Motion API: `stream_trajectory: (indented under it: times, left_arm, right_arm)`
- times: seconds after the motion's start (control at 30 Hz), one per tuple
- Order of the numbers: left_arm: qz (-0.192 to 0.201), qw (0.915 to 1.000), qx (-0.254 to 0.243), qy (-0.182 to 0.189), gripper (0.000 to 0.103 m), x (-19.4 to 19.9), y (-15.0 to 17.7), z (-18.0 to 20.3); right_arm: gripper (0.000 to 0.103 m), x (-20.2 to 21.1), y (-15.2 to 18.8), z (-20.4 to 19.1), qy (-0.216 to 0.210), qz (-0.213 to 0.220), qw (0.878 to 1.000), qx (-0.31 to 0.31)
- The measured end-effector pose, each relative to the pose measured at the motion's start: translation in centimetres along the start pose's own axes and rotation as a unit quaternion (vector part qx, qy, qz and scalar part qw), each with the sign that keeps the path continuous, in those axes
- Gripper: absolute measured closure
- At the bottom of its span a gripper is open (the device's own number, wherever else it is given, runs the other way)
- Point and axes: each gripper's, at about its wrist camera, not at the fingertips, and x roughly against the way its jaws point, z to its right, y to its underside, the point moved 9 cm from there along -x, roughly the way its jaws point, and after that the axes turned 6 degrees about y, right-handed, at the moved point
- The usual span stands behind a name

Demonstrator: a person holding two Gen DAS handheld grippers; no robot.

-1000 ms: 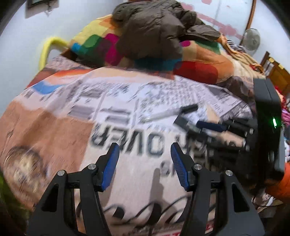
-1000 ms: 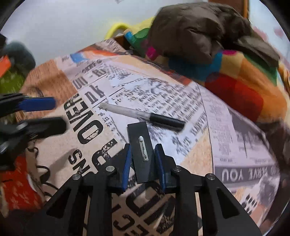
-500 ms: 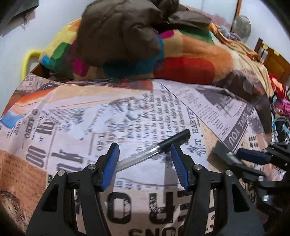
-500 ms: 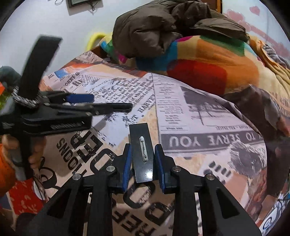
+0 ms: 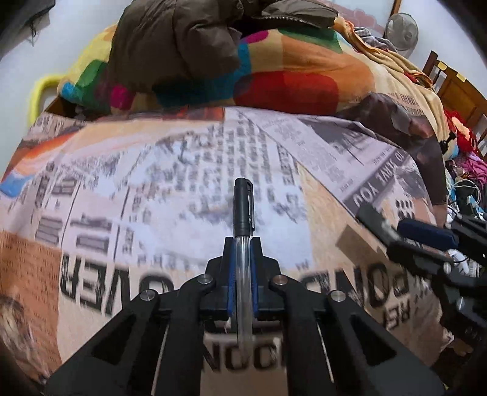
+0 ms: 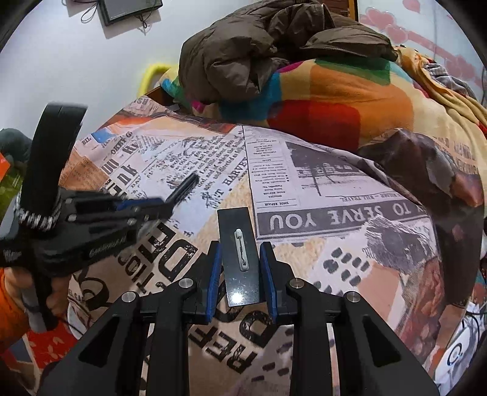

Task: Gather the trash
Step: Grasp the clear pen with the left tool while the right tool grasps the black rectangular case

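Left gripper (image 5: 243, 268): jaws just closed, now pinching clear barrel of pen (image 5: 242, 213) between blue pads; pen lying along the fingers, black cap end poking forward past the tips, barrel running back toward the camera.
Right gripper (image 6: 240, 268): clamped on flat black card (image 6: 236, 243) with a small white clip on its face; card upright between the pads, top edge sticking out beyond the tips.
Left gripper from right view (image 6: 146, 210): off to the left, held by a hand (image 6: 57, 292) with an orange sleeve; black cap of pen jutting out ahead of it above the cloth.
Right gripper from left view (image 5: 404, 231): at right edge, blurred, near the left tool but apart from it.
Surface: newspaper-print bedspread (image 5: 152, 189) under both tools; large block lettering nearest, fine print further on.
Beyond: multicoloured blanket (image 5: 304, 76) heaped behind the spread; brown padded jacket (image 5: 182, 39) piled on top of it.
Far: pale wall (image 6: 76, 61); yellow curved bar (image 6: 152, 73) beside the heap; standing fan (image 5: 401, 27) at upper right.
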Motion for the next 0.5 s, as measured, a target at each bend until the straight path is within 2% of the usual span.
stream_trajectory:
  times: [0.2,0.5]
  left_arm:
    - [0.008,0.9998,0.018,0.002,0.096,3.5,1.8,0.6]
    - [0.047,0.9984,0.022,-0.020,0.096,12.4,2.2,1.3]
  right_arm:
    - [0.080,3.0,-0.7,-0.3,0.000,0.020,1.000,-0.011]
    - [0.080,8.6,-2.6,-2.6,-0.003,0.059,0.998,-0.002]
